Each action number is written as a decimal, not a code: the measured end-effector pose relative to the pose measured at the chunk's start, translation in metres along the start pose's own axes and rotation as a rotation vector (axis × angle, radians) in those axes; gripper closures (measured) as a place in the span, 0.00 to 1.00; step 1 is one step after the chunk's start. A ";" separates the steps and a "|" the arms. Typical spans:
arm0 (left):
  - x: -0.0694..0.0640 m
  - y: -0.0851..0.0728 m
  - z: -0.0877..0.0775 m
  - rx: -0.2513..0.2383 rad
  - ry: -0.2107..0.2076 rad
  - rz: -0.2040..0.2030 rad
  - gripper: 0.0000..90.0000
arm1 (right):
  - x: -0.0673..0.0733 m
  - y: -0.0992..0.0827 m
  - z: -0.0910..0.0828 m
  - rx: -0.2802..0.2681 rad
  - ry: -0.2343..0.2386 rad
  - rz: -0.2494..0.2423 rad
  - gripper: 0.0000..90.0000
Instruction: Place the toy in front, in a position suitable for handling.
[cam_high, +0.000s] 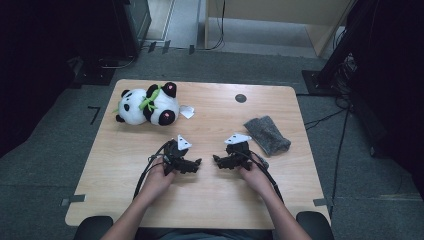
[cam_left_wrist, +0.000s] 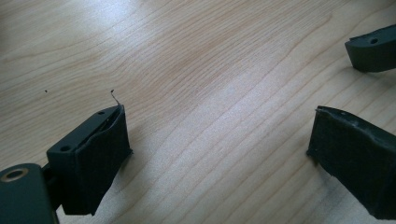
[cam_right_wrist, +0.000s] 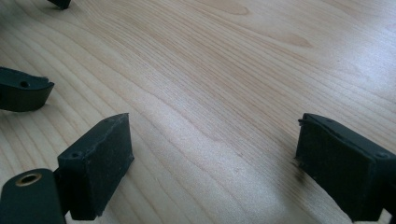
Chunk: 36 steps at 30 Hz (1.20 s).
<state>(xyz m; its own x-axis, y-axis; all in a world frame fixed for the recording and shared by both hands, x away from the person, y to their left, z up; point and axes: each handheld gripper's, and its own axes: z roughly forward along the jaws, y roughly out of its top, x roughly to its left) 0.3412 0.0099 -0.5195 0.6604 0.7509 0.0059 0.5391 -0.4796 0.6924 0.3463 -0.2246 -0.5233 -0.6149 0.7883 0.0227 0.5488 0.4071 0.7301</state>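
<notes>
Both grippers rest low on the wooden table (cam_high: 210, 195) near its front middle, tips turned toward each other a short way apart. My left gripper (cam_high: 196, 164) is open, and in the left gripper view (cam_left_wrist: 219, 135) only bare wood lies between its pads. My right gripper (cam_high: 218, 160) is open as well, its jaws wide over bare wood (cam_right_wrist: 212, 140). A jaw tip of the right gripper (cam_left_wrist: 373, 46) shows at the upper right of the left gripper view. A jaw of the left gripper (cam_right_wrist: 23, 93) shows at the left of the right gripper view.
A plush panda (cam_high: 148, 104) lies on its side at the table's far left, a small white tag (cam_high: 187, 111) beside it. A grey folded cloth (cam_high: 267, 134) lies at the right. A dark round disc (cam_high: 240, 98) sits near the far edge.
</notes>
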 end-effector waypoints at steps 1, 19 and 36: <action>0.000 0.000 0.000 0.000 0.000 0.000 0.05 | 0.000 0.000 0.000 0.000 0.000 0.000 0.12; -0.001 0.000 0.000 -0.002 -0.014 0.016 0.05 | 0.001 -0.001 -0.001 0.002 -0.007 0.008 0.11; 0.003 0.000 -0.005 0.003 -0.032 0.017 0.16 | 0.002 -0.004 -0.004 0.012 0.009 -0.011 0.06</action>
<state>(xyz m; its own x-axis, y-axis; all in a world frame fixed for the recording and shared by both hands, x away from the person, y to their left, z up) 0.3410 0.0144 -0.5159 0.6857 0.7279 -0.0053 0.5291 -0.4934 0.6904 0.3409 -0.2265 -0.5238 -0.6260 0.7795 0.0213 0.5489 0.4211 0.7221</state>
